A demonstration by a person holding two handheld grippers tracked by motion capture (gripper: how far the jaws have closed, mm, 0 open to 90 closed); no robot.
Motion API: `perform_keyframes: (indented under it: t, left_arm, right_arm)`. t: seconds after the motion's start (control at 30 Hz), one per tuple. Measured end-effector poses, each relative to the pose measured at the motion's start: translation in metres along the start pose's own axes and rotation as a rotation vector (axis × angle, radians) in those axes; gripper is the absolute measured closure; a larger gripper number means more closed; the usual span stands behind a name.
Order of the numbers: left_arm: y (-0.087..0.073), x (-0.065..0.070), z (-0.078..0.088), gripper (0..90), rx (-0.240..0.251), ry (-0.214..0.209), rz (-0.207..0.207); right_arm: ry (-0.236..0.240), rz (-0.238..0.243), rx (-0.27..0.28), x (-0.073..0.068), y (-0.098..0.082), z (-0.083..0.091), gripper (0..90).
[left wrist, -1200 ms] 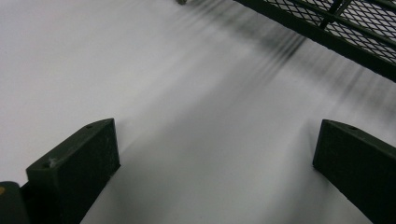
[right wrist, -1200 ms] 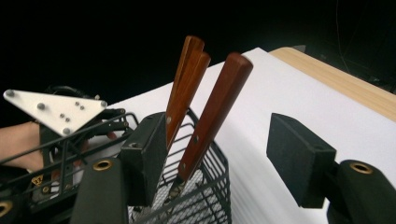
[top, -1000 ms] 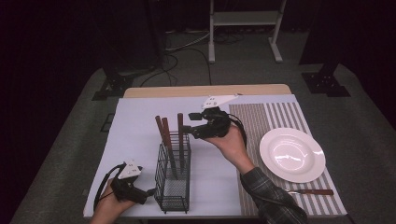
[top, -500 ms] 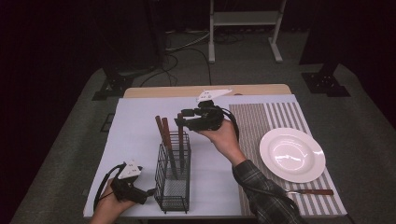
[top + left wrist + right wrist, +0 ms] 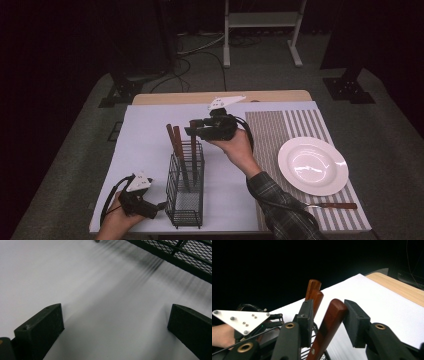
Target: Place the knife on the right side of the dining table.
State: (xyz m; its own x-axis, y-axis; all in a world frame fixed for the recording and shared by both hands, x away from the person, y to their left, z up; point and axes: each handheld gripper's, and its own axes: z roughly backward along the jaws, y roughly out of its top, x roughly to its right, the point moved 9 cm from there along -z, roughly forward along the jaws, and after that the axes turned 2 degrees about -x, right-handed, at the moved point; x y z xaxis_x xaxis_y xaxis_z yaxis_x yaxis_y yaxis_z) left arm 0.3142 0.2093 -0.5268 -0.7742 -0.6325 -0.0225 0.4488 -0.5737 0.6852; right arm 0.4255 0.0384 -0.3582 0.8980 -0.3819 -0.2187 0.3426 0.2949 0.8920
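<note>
Right tongs [image 5: 328,322] closing around a wooden handle [image 5: 329,322] — stiff, smooth, light — not yet pinched; left tongs [image 5: 115,332] wide, empty.

Right gripper [image 5: 329,322] jaws closing around brown wooden handle [image 5: 329,320]; far pad touching, near pad just apart.

In the high view the lower ends of the three wooden-handled utensils [image 5: 180,150] are lost behind the black mesh of the wire caddy [image 5: 186,200], so their kind cannot be told. The right gripper [image 5: 192,129] sits at the handles' 3 o'clock, its jaws too small there to read. In the left gripper view the caddy is cut off at 1 o'clock. The person's forearms leave the frame at 6 o'clock
</note>
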Motion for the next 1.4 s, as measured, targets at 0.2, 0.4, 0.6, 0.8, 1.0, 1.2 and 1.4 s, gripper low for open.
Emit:
perform_keyframes:
  t: [0.2, 0.4, 0.6, 0.8, 1.0, 1.2, 1.4]
  left_arm:
    - [0.0, 0.0, 0.0, 0.0, 0.002, 0.0, 0.002]
    - [0.0, 0.0, 0.0, 0.0, 0.001, 0.0, 0.002]
    - [0.0, 0.0, 0.0, 0.0, 0.0, 0.0, 0.0]
    - [0.0, 0.0, 0.0, 0.0, 0.0, 0.0, 0.0]
    - [0.0, 0.0, 0.0, 0.0, 0.0, 0.0, 0.0]
    - [0.0, 0.0, 0.0, 0.0, 0.0, 0.0, 0.0]
    - [0.0, 0.0, 0.0, 0.0, 0.0, 0.0, -0.001]
  right_arm:
    - [0.003, 0.005, 0.005, -0.007, 0.0, 0.007, 60.9]
    - [0.014, 0.022, 0.016, -0.02, 0.0, 0.015, 66.7]
    - [0.026, 0.046, 0.022, -0.03, -0.001, 0.02, 70.5]
    - [0.037, 0.058, 0.029, -0.039, -0.002, 0.025, 74.0]
    - [0.046, 0.051, 0.032, -0.041, -0.002, 0.024, 75.2]
    - [0.057, 0.041, 0.046, -0.044, -0.001, 0.024, 77.7]
    - [0.069, 0.029, 0.053, -0.046, -0.001, 0.023, 79.2]
